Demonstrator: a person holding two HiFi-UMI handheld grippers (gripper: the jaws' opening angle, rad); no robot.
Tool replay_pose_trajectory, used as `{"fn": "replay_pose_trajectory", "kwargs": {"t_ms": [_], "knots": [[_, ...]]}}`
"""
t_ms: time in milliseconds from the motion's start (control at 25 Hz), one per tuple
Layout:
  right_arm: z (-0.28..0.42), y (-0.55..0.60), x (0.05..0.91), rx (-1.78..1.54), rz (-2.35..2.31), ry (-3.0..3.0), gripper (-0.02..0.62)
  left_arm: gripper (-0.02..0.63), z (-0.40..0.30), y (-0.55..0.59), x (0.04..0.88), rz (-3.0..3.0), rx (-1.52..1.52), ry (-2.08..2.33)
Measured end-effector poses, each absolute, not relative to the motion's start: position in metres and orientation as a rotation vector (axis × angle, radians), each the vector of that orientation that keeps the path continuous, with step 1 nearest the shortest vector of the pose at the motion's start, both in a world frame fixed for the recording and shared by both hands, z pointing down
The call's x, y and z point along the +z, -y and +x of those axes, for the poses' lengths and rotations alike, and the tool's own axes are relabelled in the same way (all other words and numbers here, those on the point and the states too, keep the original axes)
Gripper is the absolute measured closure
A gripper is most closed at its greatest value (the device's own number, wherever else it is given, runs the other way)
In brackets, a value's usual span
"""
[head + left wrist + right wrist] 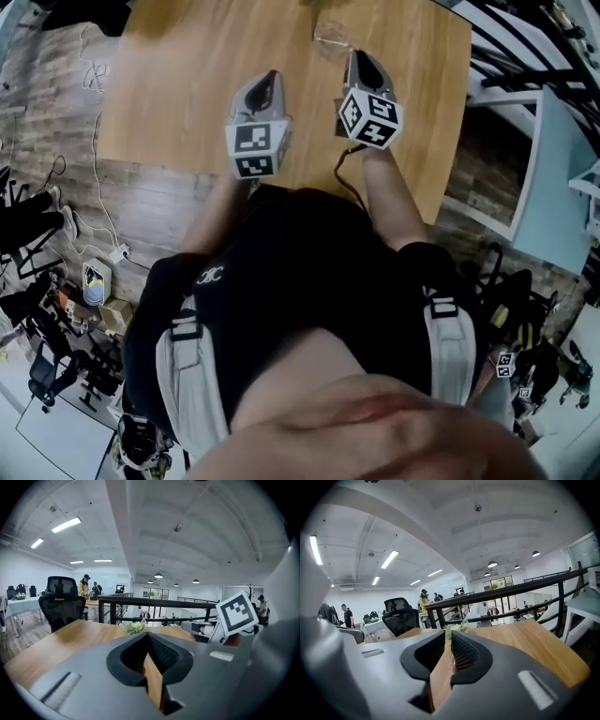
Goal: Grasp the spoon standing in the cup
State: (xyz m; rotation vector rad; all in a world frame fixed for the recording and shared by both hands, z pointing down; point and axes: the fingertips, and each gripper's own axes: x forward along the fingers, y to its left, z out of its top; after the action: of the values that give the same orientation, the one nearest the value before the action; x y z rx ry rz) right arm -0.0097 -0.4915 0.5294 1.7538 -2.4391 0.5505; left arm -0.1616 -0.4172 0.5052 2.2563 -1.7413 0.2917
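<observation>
Your tongs are over the near table, short of the cup.
Head view: the clear cup stands far on the wooden table, just beyond your right gripper; its spoon is too faint to tell. Left gripper view: your left gripper has its tips together, empty. Right gripper view: narrow slit, empty.

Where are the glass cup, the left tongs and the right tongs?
glass cup (pixel 329 38), head view, on its clear wall.
left tongs (pixel 147 634), left gripper view, between its fingertips.
right tongs (pixel 448 633), right gripper view, between its fingertips.
</observation>
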Motion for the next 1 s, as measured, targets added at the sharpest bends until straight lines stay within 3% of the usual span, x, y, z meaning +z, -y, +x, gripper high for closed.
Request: {"fn": "replay_pose_trajectory", "kwargs": {"t_ms": [280,1000], "knots": [[-0.005,0.529,0.588,0.755,1.75,2.337,0.52,0.594,-0.174,0.411,0.512,2.241,0.327,1.744],[-0.007,0.578,0.678,0.928,1.707,2.092,0.522,0.594,-0.199,0.398,0.531,2.134,0.411,1.829]]}}
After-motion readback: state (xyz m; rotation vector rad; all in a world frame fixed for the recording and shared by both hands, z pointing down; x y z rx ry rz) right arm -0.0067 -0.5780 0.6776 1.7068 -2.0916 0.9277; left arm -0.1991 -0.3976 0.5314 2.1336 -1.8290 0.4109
